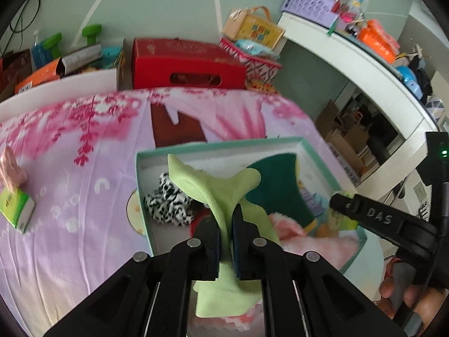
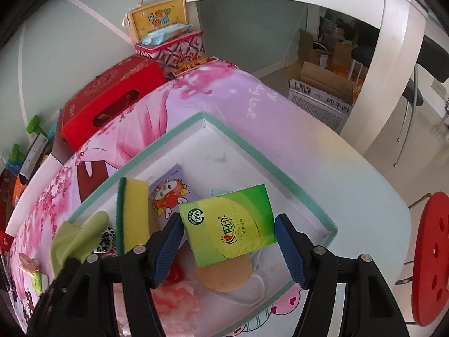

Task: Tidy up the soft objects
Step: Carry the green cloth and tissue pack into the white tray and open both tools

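Over the teal-rimmed box (image 2: 254, 151), resting on a pink-and-lilac flowered bedsheet (image 1: 70, 168):

- Left gripper (image 1: 226, 241): hovering above the box's near side, jaws nearly closed and pinching a light green cloth (image 1: 213, 188); cloth standing up in two flaps past the pads and hanging below them.
- Right gripper (image 2: 228, 250): pointing down into the box, jaws standing fairly wide around a green tissue pack (image 2: 228, 224); left pad touching the pack's edge, right pad just beside the opposite edge; firm hold or loose, cannot tell.
- Yellow sponge with dark green backing (image 2: 133, 213): standing on edge inside the box, left of the tissue pack.
- Lilac cartoon-printed pack (image 2: 171, 193): lying inside the box, between sponge and tissue pack.
- Tan round pad (image 2: 224, 275): lying in the box, showing below the tissue pack.
- Black-and-white patterned fabric (image 1: 168, 202): bunching in the box's left part.
- Pink fluffy cloth (image 1: 286, 224): lying along the box's near side.
- Second green tissue pack (image 1: 15, 207): sitting on the sheet, well apart from the box on the left.
- Red carton (image 1: 182, 64): standing beyond the box, past the sheet's far edge.
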`<state>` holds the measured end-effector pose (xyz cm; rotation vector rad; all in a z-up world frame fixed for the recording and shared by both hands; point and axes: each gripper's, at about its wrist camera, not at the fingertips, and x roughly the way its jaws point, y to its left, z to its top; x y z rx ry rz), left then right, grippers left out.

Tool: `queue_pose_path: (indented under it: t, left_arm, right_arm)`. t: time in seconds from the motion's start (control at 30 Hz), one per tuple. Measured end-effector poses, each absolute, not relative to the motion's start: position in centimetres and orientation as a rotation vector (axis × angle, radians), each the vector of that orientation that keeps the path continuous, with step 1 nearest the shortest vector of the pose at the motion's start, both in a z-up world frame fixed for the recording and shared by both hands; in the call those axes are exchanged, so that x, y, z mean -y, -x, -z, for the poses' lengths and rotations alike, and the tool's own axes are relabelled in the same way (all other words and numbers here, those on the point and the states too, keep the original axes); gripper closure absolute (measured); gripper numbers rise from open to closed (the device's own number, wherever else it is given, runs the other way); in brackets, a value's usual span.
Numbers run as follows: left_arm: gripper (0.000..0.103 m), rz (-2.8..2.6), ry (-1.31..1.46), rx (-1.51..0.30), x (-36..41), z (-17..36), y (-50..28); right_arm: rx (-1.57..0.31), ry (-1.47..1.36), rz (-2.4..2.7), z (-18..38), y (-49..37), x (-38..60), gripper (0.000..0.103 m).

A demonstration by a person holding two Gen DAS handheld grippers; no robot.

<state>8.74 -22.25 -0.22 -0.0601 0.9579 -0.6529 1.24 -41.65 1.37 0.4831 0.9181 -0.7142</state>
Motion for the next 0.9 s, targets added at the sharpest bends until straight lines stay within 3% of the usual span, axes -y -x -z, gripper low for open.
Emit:
queue_pose_path:
  t: [0.07, 0.13, 0.2, 0.27, 0.67, 0.9]
  left_arm:
    - [0.071, 0.643, 0.061, -0.966, 22.1, 0.3, -8.7]
    - [0.055, 0.636, 0.062, -0.962, 21.8, 0.0, -8.6]
    - [0.053, 0.637, 0.067, -0.961, 21.7, -0.2, -8.6]
    - [0.045, 0.631, 0.072, -0.965, 21.3, -0.6, -8.7]
    - [0.033, 0.472, 0.171, -0.986, 16.2, -1.9, -10.2]
    - [0.026, 0.205, 0.159, -1.086, 12.0, 0.2, -11.8]
  right_arm:
    - [-0.927, -0.484, 0.714, -1.2, -1.3, 41.7, 0.033]
    - [-0.930, -0.486, 0.713, -1.1, -1.3, 41.7, 0.033]
    - [-0.937, -0.481, 0.713, -1.0, -1.4, 41.7, 0.032]
    - [-0.945, -0.486, 0.709, -0.9, -1.5, 41.8, 0.032]
    - [-0.973, -0.494, 0.693, -0.3, -1.7, 41.9, 0.032]
    - [-0.988, -0.489, 0.693, 0.0, -1.9, 41.8, 0.032]
